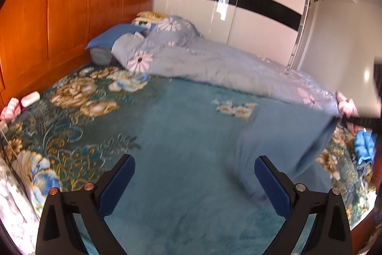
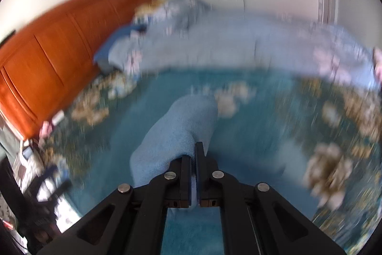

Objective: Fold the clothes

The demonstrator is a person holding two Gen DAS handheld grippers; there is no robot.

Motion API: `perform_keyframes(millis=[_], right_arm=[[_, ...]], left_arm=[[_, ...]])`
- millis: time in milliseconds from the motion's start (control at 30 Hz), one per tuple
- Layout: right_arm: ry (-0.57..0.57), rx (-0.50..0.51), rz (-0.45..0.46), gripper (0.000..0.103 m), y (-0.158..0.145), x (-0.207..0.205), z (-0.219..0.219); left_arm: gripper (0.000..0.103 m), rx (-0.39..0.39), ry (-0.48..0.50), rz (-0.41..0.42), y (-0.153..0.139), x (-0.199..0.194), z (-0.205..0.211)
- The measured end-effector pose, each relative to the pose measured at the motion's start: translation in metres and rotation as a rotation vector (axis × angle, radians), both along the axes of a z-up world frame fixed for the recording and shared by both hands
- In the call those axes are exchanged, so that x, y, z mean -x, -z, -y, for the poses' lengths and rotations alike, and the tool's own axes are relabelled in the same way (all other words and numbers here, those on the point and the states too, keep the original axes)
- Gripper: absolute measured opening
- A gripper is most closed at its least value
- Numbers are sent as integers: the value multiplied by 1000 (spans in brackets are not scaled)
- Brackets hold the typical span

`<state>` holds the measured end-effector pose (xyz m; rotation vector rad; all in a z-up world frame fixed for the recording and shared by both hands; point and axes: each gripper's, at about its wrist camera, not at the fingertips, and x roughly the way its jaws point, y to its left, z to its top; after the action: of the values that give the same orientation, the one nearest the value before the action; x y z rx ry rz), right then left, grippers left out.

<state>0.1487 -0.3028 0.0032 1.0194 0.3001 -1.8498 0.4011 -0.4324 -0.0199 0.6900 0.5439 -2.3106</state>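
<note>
My right gripper [image 2: 193,147] is shut on a light blue garment [image 2: 176,133], which hangs from the jaws above the teal bed cover; this view is blurred by motion. In the left wrist view the same garment [image 1: 286,135] hangs at the right, held up by the right gripper's dark arm [image 1: 363,122], its lower edge trailing on the bed. My left gripper [image 1: 194,171] is open and empty, low over the teal floral bed cover [image 1: 167,126], to the left of the garment.
A rumpled pale blue floral duvet [image 1: 214,63] and pillows [image 1: 112,37] lie along the far side of the bed. An orange wooden headboard [image 1: 59,23] stands at left. More clothes [image 1: 363,147] lie at the right edge. A white wardrobe [image 1: 238,4] is behind.
</note>
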Motion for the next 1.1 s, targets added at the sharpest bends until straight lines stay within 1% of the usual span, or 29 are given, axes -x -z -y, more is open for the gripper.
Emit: perform_keyframes(millis=[33, 100, 133, 200, 233, 300, 333, 367, 400, 467, 567, 633, 733, 800, 900, 967, 1000, 1067, 1100], right_arm=[[-2, -22, 27, 3, 21, -4, -5], [1, -46, 89, 3, 50, -9, -17], [1, -60, 116, 4, 63, -11, -23], [-4, -95, 137, 6, 77, -16, -38], [-5, -112, 124, 6, 79, -17, -45], [-6, -138, 99, 6, 82, -18, -60], [1, -127, 97, 8, 82, -17, -69], [9, -112, 98, 17, 81, -15, -79], [21, -91, 104, 33, 79, -12, -93], [52, -80, 77, 47, 78, -5, -113], [114, -96, 31, 47, 81, 14, -131], [170, -103, 28, 47, 86, 37, -137], [200, -114, 23, 47, 90, 66, -128], [186, -136, 7, 46, 96, 80, -115], [167, -163, -14, 46, 107, 106, -92], [159, -185, -14, 46, 114, 118, -84], [156, -186, -4, 46, 118, 122, -82], [149, -185, 17, 46, 124, 128, -80], [145, -176, 31, 46, 124, 128, -80]], left_arm=[[98, -17, 4, 6, 7, -2, 1], [95, -45, 7, 20, 18, 1, 1], [92, -58, 9, 25, 23, 2, 1], [89, -92, 20, 30, 33, 5, 2], [87, -107, 27, 31, 37, 7, 1], [86, -124, 41, 39, 44, 14, -1], [86, -128, 47, 45, 47, 18, -3], [86, -138, 54, 50, 51, 24, -4], [86, -155, 64, 47, 55, 29, -3], [86, -193, 82, 51, 61, 40, 1], [86, -249, 112, 68, 74, 62, 10], [85, -280, 130, 74, 80, 75, 16], [81, -293, 163, 102, 91, 102, 24], [77, -321, 184, 119, 100, 119, 31], [70, -356, 196, 141, 111, 137, 41], [58, -378, 209, 140, 116, 144, 45], [55, -392, 216, 136, 118, 147, 46], [44, -419, 235, 120, 121, 150, 47], [43, -441, 246, 109, 123, 153, 47]])
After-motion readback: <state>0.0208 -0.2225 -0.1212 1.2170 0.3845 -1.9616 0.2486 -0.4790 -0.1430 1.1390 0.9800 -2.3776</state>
